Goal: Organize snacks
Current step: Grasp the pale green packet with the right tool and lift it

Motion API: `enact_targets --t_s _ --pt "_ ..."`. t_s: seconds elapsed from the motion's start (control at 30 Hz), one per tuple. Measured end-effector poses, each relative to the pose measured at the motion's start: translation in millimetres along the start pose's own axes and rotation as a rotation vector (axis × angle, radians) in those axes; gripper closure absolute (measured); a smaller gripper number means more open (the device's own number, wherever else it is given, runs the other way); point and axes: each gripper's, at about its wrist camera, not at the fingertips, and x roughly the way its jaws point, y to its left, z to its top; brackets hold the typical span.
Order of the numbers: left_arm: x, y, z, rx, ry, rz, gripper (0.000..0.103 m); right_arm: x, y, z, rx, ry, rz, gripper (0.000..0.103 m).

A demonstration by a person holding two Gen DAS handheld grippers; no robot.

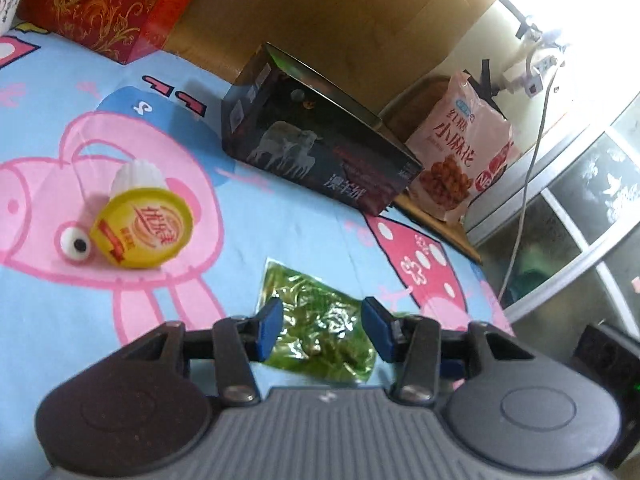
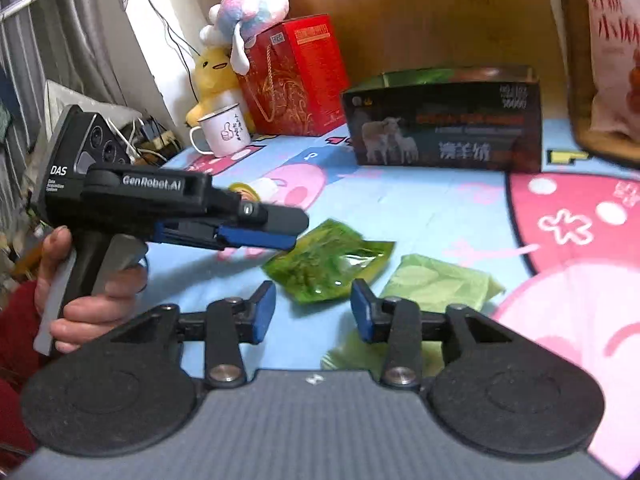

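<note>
You are bringing the left claw [image 1: 320, 330], released, over the glossy green plastic snack pouch [image 1: 320, 332] lying low centre on the cartoon-print bed sheet [image 1: 280, 224]. Lower squarely and pinch a flat edge, as the film looks slippery. The right claw [image 2: 314, 310] is also hanging released, near a pale green bag [image 2: 440, 280]. The dark lamb-print carton [image 1: 320, 136], upper centre, is showing no contents from here.

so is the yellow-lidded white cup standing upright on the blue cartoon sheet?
No, the yellow-lidded white cup lies on its side on the blue cartoon sheet.
</note>
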Motion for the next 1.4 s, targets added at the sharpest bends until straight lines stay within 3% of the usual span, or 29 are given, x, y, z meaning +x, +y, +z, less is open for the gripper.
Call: enact_targets --t_s 0.17,0.27,0.4,0.53,0.6,0.67,0.7,0.73,0.77,0.8,0.87,1.0,1.1,1.23,1.3,1.33,1.37,1.4 --pt "-6 -1 -4 0.03 -0.05 0.072 0.055 -7 0 1 -0.044 -0.006 -0.12 0.054" --pt "-7 1 -5 0.034 -0.059 0.065 0.055 -5 -2 -1 -0.046 0.007 -0.094 0.041" --pt "-6 2 -6 0.042 -0.059 0.052 0.055 16 9 -4 -0.139 0.067 -0.105 0.04" --pt "-5 3 -6 0.039 -0.059 0.026 0.051 30 23 -7 -0.259 0.053 -0.154 0.034" --pt "-3 1 -6 0.042 -0.056 0.011 0.048 34 23 -7 -0.265 0.032 -0.151 0.038" --pt "-2 0 -6 0.048 -0.058 0.011 0.047 36 24 -5 -0.265 0.014 -0.147 0.062" --pt "-2 0 -6 0.046 -0.06 0.008 0.047 39 24 -3 -0.257 0.006 -0.136 0.068" --pt "-1 1 -6 0.037 -0.052 -0.007 0.059 39 23 -2 -0.243 -0.001 -0.124 0.087" --pt "3 2 -6 0.024 -0.025 -0.037 0.075 40 22 -2 -0.234 -0.005 -0.104 0.1" --pt "7 3 -6 0.013 -0.001 -0.063 0.078 40 22 -2 -0.218 -0.009 -0.078 0.1" --pt "9 -2 -7 0.033 -0.008 -0.043 0.08 41 25 -3 -0.226 -0.011 -0.083 0.1" --pt "9 3 -6 0.0 0.0 -0.037 0.079 39 31 -5 -0.246 -0.005 -0.078 0.095" --pt "3 5 -6 -0.008 -0.018 -0.03 0.07 28 29 -4 -0.241 0.002 -0.068 0.092" --pt "0 4 -6 -0.025 0.006 -0.075 0.07 -13 4 -1 -0.11 -0.064 -0.094 0.086" --pt "2 -3 -8 -0.017 0.025 -0.115 0.07 -38 -11 -4 -0.029 -0.108 -0.143 0.07" --pt "4 -9 -9 -0.008 0.041 -0.137 0.07 -50 -17 -7 0.0 -0.134 -0.175 0.054" --pt "8 -15 -10 0.004 0.061 -0.157 0.067 -60 -20 -12 0.016 -0.155 -0.205 0.047" --pt "14 -22 -12 0.017 0.081 -0.172 0.066 -68 -22 -16 0.02 -0.163 -0.231 0.047"
